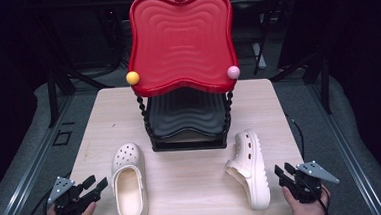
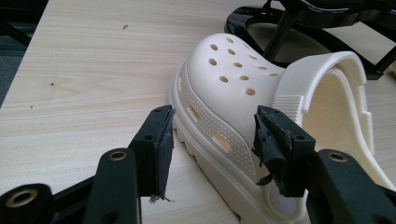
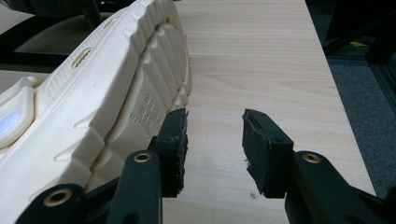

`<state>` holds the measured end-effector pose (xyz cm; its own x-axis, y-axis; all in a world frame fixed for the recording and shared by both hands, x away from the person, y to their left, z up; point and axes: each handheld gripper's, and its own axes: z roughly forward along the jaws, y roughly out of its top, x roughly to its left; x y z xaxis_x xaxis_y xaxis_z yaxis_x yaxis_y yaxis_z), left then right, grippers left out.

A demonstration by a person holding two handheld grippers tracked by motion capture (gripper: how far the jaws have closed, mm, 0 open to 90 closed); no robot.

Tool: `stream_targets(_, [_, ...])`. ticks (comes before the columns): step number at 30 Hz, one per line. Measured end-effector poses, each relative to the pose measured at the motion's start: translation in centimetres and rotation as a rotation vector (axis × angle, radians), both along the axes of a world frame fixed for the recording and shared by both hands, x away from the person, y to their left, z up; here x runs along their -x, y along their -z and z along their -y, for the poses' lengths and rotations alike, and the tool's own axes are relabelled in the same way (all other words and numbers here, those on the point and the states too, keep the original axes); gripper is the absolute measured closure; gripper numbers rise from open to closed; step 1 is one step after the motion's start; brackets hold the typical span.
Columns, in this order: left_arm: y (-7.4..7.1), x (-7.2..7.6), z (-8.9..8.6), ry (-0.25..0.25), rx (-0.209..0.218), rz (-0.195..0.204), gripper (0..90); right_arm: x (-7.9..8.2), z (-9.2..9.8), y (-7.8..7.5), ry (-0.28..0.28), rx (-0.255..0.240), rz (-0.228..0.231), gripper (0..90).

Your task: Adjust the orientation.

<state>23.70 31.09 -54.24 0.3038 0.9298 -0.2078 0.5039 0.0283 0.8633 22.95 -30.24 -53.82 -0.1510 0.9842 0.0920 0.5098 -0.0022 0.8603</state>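
Observation:
Two cream clogs lie on the wooden table point(image 1: 183, 178). The left clog point(image 1: 129, 180) stands upright, toe pointing away from me; the right clog point(image 1: 248, 166) lies tipped on its side with its sole toward the right. My left gripper point(image 1: 97, 186) is open just left of the upright clog, and in the left gripper view that left clog point(image 2: 243, 102) sits between and beyond the open gripper point(image 2: 212, 140). My right gripper point(image 1: 282, 173) is open just right of the tipped clog; in the right gripper view the clog's ridged sole point(image 3: 126, 93) is beside the open gripper point(image 3: 215, 140).
A two-tier stand is at the back middle of the table, with a red wavy tray point(image 1: 181, 38) on top and a black tray point(image 1: 186, 115) below, on black beaded posts. The table's edges drop to a grey floor on both sides.

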Motion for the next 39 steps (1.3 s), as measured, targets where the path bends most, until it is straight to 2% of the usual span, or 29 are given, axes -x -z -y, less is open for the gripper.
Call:
stream_targets(3, [0.0, 0.1, 0.2, -0.001, 0.003, 0.006, 47.2, 0.0, 0.0, 0.0, -0.002, 0.0, -0.001, 60.0])
stream_targets(6, [-0.1, 0.3, 0.5, 0.012, -0.002, -0.005, 47.1, 0.2, 0.1, -0.1, 0.002, -0.002, 0.003, 60.0])
stream_targets(13, [-0.3, 0.7, 1.2, 0.016, -0.013, 0.009, 46.9, 0.4, 0.1, -0.2, 0.01, -0.014, 0.014, 59.8])
stream_targets(18, [-0.6, 1.3, 1.6, 0.021, 0.012, 0.013, 46.7, 0.4, 0.0, -0.2, 0.008, -0.024, 0.018, 59.7])
stream_targets(23, [-0.8, 1.8, 3.0, 0.05, 0.003, 0.023, 46.7, 0.5, 0.0, -0.4, 0.009, -0.025, 0.02, 59.6])
stream_targets(25, [-0.6, 1.7, 3.8, 0.041, -0.012, 0.008, 46.6, 0.5, 0.1, -0.4, 0.012, -0.037, 0.022, 59.4])
stream_targets(28, [0.2, 0.8, 4.9, 0.014, -0.067, -0.038, 46.6, 0.6, 0.3, -0.4, 0.016, -0.047, 0.015, 59.3])
stream_targets(29, [0.2, 0.8, 4.9, 0.014, -0.067, -0.038, 46.7, 0.6, 0.3, -0.4, 0.016, -0.047, 0.015, 59.3])
stream_targets(30, [0.5, 0.4, 5.1, 0.007, -0.072, -0.061, 46.7, 0.7, 0.3, -0.4, 0.018, -0.05, 0.014, 59.2])
stream_targets(31, [0.8, -0.2, 5.4, -0.01, -0.101, -0.078, 50.4, 0.7, 0.3, -0.4, 0.023, -0.054, 0.023, 59.0])
stream_targets(32, [0.8, -0.2, 5.4, -0.01, -0.101, -0.078, 52.9, 0.7, 0.3, -0.4, 0.023, -0.054, 0.025, 59.0])
stream_targets(33, [1.1, -0.6, 5.6, -0.028, -0.145, -0.1, 57.7, 0.7, 0.3, -0.4, 0.024, -0.055, 0.026, 58.9])
stream_targets(35, [1.1, -0.5, 5.4, -0.04, -0.143, -0.103, 61.9, 0.7, 0.3, -0.4, 0.024, -0.05, 0.024, 58.9])
stream_targets(37, [0.8, -0.2, 5.4, -0.067, -0.175, -0.073, 71.1, 0.7, 0.3, -0.4, 0.024, -0.052, 0.023, 58.9])
stream_targets(38, [0.7, -0.2, 5.3, -0.067, -0.188, -0.075, 74.0, 0.6, 0.3, -0.3, 0.024, -0.052, 0.025, 58.9])
stream_targets(39, [0.6, -0.1, 5.2, -0.063, -0.171, -0.069, 75.4, 0.6, 0.3, -0.3, 0.025, -0.053, 0.027, 58.9])
